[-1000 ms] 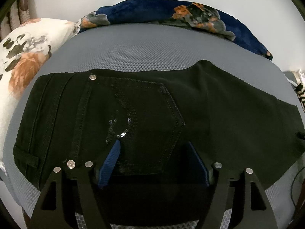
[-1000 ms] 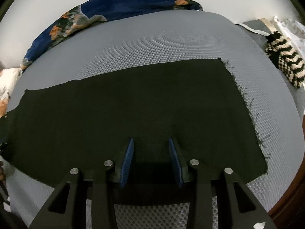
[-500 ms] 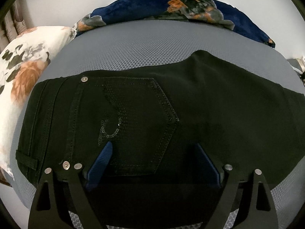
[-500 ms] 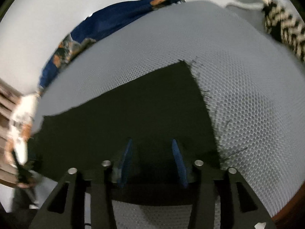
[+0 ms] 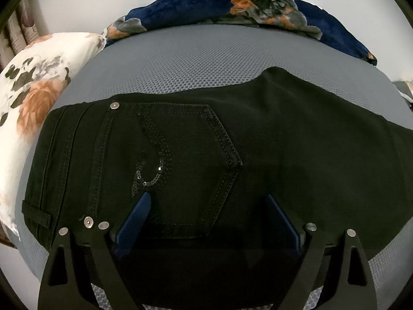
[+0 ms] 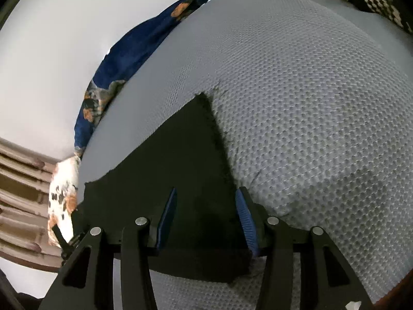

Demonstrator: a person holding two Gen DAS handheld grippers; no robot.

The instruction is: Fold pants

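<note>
R gripper point(image 6: 206, 217) hung over frayed hem end of black pants point(image 6: 180, 170), blue pads apart w/ cloth between, not pinched. Pants lay flat on grey mesh mattress point(image 6: 309, 129). Navy floral blanket point(image 6: 129, 59) at far edge; striped knit point(image 6: 374, 0) top right.

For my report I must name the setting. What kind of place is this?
Probably a bedroom at home: the pants lie on a grey mesh-covered mattress, with a floral pillow and a blue blanket beside it.
</note>
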